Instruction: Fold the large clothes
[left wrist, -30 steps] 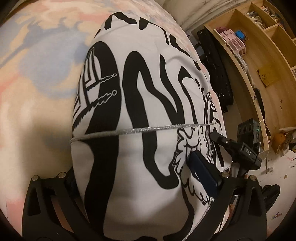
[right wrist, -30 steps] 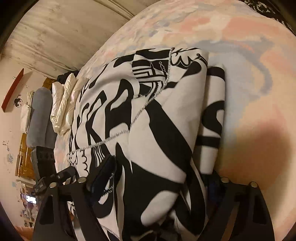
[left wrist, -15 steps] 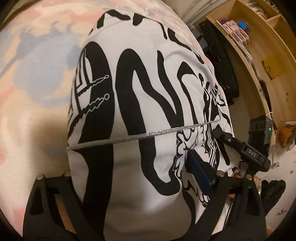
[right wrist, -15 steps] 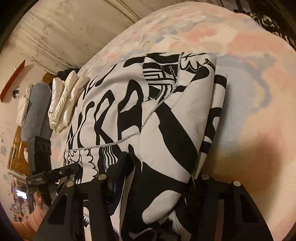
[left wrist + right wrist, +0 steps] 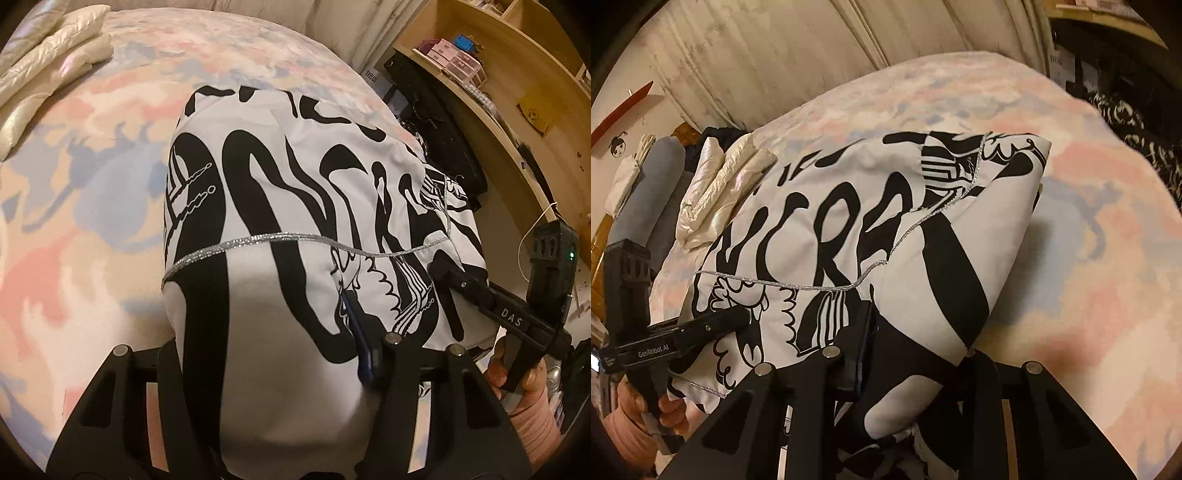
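A white garment (image 5: 280, 192) with bold black lettering and a silver trim line lies folded on the pastel bedspread (image 5: 74, 192). My left gripper (image 5: 258, 332) is at its near edge, and its jaws are closing with a thick bunch of the cloth pressed between them. The blue pad (image 5: 360, 343) digs into the fabric. My right gripper (image 5: 916, 343) is closing on the garment (image 5: 849, 221) at its near edge too, with cloth pinched between its fingers. Each wrist view also shows the other gripper, held by a hand (image 5: 517, 373), at the garment's side.
A cream quilted jacket (image 5: 48, 55) lies folded at the far side of the bed. Wooden shelves (image 5: 517, 92) and a black bag (image 5: 436, 122) stand past the bed's edge. In the right wrist view there is a grey pillow (image 5: 639, 195) and a curtain (image 5: 775, 55).
Both grippers' jaws have narrowed onto the garment's near edge. Both have risen and tipped up, so more of the bed and room shows beyond the garment.
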{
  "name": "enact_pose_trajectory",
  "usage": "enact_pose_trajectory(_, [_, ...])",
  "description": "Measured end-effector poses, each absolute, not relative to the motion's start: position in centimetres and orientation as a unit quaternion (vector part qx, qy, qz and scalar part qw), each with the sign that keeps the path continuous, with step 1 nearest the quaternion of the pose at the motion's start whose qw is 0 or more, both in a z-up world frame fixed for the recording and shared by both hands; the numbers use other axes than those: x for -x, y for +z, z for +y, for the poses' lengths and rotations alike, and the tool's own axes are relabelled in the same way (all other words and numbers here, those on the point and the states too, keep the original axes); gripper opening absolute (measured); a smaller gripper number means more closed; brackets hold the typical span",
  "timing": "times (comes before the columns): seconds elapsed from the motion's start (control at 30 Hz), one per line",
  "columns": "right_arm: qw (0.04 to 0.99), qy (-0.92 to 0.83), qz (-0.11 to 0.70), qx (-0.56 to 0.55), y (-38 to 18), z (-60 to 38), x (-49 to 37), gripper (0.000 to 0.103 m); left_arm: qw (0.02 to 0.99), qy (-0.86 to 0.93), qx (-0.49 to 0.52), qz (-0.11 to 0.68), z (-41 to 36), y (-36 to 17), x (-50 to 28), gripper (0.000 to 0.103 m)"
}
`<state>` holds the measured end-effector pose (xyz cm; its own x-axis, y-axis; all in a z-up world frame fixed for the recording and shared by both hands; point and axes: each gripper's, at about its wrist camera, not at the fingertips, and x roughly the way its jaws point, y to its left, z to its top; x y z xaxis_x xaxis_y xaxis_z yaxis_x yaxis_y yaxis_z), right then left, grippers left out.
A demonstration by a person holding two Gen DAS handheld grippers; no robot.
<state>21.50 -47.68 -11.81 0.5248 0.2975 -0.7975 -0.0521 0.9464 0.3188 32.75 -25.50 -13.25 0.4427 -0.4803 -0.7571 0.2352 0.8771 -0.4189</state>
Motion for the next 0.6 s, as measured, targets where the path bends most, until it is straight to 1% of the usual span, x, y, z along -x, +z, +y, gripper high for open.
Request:
enact_pose_trajectory(0.13, [0.868,0.104,0.469,-0.129,-9.8,-46.4,-19.2,0.024,0.841,-0.219,0.126,0.479,-22.9,-12.8,-31.0,0.051])
enact_pose_trajectory(0.33, [0.872,0.114,0.461,-0.122,-6.5,-43.1,-16.1,0.023,0.845,-0.218,0.124,0.472,-19.4,-10.5,-27.8,0.050])
enact_pose_trajectory(0.6, [0.881,0.144,0.434,-0.119,-0.1,-34.4,-12.2,0.023,0.861,-0.202,0.139,0.445,-10.9,-5.2,-22.6,0.050])
